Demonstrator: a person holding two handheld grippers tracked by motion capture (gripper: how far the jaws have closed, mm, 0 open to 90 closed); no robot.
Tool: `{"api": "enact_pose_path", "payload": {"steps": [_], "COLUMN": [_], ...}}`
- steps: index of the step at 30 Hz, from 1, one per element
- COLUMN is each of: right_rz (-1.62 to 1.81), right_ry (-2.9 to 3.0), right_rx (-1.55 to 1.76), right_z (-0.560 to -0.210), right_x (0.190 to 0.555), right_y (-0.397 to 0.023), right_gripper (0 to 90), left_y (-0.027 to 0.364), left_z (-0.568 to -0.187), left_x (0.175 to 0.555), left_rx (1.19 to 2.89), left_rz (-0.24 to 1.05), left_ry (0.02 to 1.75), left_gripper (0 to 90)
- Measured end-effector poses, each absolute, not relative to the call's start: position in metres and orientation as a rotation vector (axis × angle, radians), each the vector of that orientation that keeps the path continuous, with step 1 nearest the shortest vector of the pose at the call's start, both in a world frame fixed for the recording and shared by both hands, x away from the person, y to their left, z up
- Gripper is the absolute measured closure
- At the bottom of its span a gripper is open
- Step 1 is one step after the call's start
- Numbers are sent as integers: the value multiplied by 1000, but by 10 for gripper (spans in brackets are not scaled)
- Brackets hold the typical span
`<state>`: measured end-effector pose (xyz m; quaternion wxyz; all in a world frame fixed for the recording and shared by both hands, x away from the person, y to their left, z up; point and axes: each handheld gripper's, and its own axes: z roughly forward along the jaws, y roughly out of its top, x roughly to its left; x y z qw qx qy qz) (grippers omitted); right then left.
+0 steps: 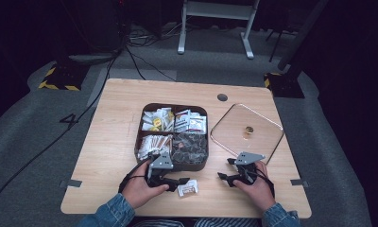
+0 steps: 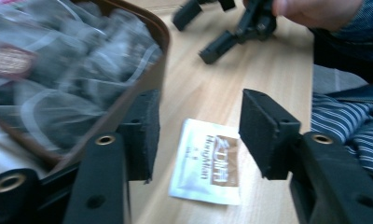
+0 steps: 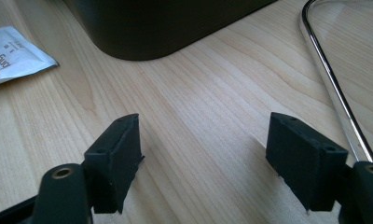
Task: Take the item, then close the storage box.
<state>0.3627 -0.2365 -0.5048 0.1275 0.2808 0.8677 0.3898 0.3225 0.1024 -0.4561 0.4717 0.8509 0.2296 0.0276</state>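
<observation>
Left gripper view: hand-held gripper (image 2: 196, 135) gapes over white sachet (image 2: 207, 162).

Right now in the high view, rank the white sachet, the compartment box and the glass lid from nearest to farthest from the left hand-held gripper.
1. White sachet: on the table just right of the left hand-held gripper, by its open jaws.
2. Compartment box: directly behind it, toward the table's middle.
3. Glass lid: far right, beyond the box.

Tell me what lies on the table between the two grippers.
A single white sachet lies flat on the wooden table, just off the left gripper in the high view; from there to the right gripper the wood is bare.
</observation>
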Motion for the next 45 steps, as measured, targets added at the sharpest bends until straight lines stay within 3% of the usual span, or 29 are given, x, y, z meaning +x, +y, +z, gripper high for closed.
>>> {"api": "enact_pose_path", "payload": {"steps": [3, 16, 33, 45], "right_rz": [1135, 1135, 1135, 1183], "right_ry": [2526, 2526, 2526, 2502], "right_rx": [817, 820, 820, 804], "right_z": [-505, -505, -505, -495], "right_x": [363, 363, 363, 361], "right_y": [-236, -236, -236, -234], "right_gripper": [265, 259, 259, 284], "left_y": [110, 167, 220, 254], "left_z": [-451, -427, -427, -448], "left_x": [322, 333, 344, 357], "left_rx": [2074, 2002, 1905, 1908], "left_rz": [147, 347, 474, 522], "left_ry": [567, 790, 1040, 1206], "left_gripper": [425, 389, 410, 395]}}
